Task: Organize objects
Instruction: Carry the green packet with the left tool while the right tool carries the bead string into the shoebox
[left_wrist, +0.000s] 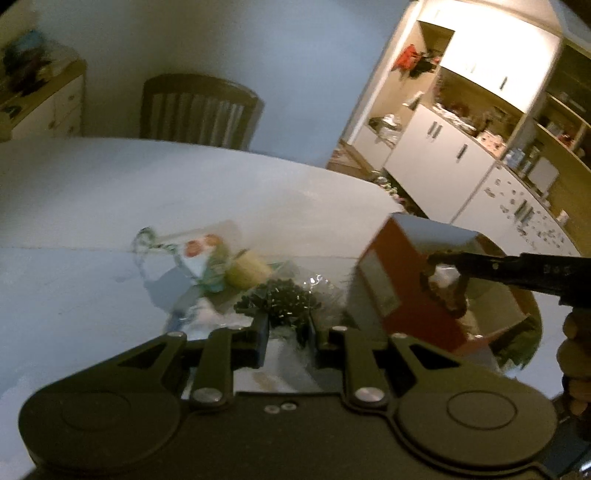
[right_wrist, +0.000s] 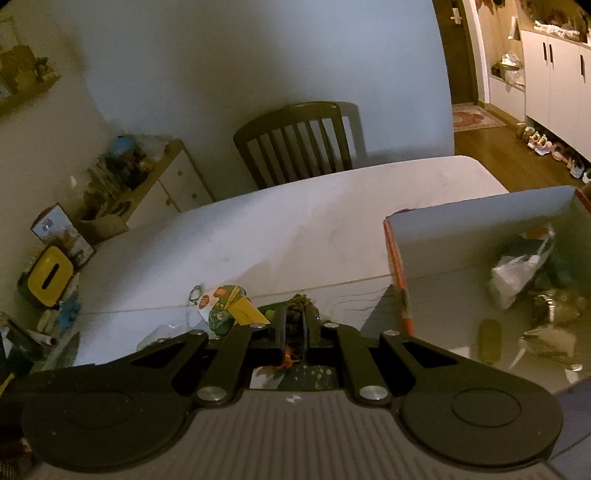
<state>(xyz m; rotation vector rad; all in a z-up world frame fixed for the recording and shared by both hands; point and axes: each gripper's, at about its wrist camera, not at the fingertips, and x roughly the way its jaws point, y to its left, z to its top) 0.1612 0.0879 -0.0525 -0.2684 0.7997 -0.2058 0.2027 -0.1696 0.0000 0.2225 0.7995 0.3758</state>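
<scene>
Black left claw (left_wrist: 286, 334) pinches a clear bag of dark clips (left_wrist: 282, 302); right claw (right_wrist: 294, 328) pinches a small dark trinket (right_wrist: 295, 325) beside the open orange box (right_wrist: 397, 258).

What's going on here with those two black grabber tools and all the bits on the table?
A person is tidying small items off a white table into an open orange box, using a hand-held gripper in each hand. The left gripper is closed on a clear bag of dark pieces. The right gripper is shut on something small and dark, too blurred to name. A few packets lie on the table beside the box, which already holds some bagged things.
</scene>
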